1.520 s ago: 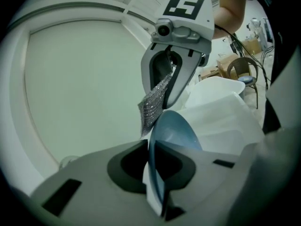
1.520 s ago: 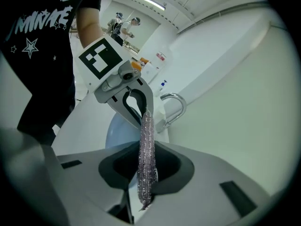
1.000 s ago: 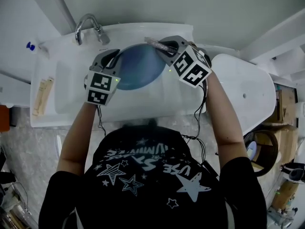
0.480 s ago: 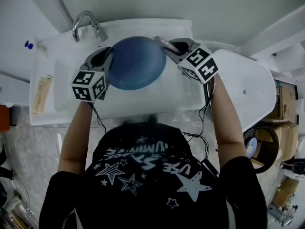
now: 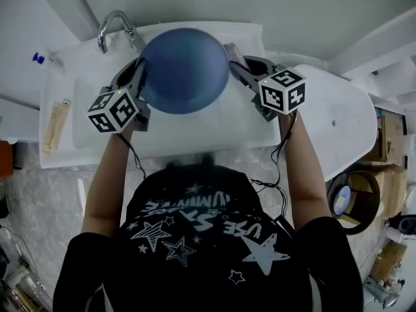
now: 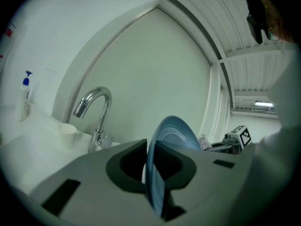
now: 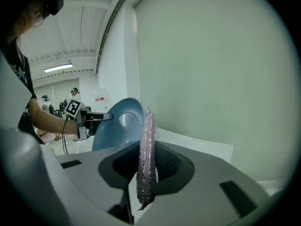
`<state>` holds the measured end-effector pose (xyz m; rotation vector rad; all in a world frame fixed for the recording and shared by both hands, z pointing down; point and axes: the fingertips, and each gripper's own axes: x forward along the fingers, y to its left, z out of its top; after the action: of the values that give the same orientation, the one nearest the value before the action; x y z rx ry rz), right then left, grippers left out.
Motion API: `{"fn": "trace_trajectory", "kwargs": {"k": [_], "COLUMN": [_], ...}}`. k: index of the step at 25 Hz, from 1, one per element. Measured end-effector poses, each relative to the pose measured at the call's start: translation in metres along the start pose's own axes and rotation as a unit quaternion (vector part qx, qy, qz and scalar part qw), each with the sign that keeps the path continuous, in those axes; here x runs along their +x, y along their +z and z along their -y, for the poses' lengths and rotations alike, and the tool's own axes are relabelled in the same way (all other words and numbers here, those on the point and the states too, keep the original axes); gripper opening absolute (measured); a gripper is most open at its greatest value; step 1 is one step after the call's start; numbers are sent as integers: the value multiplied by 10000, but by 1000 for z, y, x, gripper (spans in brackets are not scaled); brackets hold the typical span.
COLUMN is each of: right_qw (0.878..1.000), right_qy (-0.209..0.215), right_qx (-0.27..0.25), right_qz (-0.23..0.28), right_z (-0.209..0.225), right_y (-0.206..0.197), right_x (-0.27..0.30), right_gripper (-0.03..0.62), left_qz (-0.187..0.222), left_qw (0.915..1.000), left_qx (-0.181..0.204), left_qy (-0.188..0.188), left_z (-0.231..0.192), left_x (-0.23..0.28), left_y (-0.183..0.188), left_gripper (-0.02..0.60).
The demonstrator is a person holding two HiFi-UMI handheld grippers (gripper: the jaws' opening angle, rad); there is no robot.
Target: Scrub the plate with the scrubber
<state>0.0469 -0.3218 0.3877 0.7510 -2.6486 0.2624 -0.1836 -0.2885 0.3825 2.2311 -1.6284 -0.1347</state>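
My left gripper point(image 6: 149, 163) clamps the blue plate point(image 5: 184, 70) on edge. My right gripper point(image 7: 146, 166) pinches the scrubber point(image 7: 148, 126), with the plate just to its left. Scrubbing looks not yet begun.

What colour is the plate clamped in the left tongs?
The plate is blue, clearest in the head view.

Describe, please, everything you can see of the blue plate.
The plate is round, blue and glossy, with faint concentric rings on one face. It is raised over the white sink, near the tap, its broad side toward the head camera. The left gripper has its jaws shut on the plate's left rim. The scrubber, in the right gripper, sits beside the opposite rim; contact cannot be confirmed.
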Motion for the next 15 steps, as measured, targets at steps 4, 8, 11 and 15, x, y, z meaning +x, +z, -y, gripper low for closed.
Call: {"fn": "trace_trajectory", "kwargs": {"k": [4, 8, 11, 15], "right_qw": [9985, 9955, 9933, 9928], "right_qy": [-165, -150, -47, 173], "right_qx": [400, 824, 1047, 1110], "right_qz": [321, 437, 478, 419], "right_z": [4, 0, -8, -27], "right_y": [1, -9, -18, -27], "right_x": [-4, -4, -3, 4], "right_gripper": [80, 80, 80, 80], "left_qz": [231, 422, 554, 689], "left_qw": [9989, 9943, 9891, 9805], "left_qx": [-302, -836, -1235, -1693], "left_qy": [278, 501, 585, 716], "left_z": [-5, -16, -21, -27], "left_x": [1, 2, 2, 3], "left_y": [6, 9, 11, 12], "left_gripper": [32, 31, 31, 31]}}
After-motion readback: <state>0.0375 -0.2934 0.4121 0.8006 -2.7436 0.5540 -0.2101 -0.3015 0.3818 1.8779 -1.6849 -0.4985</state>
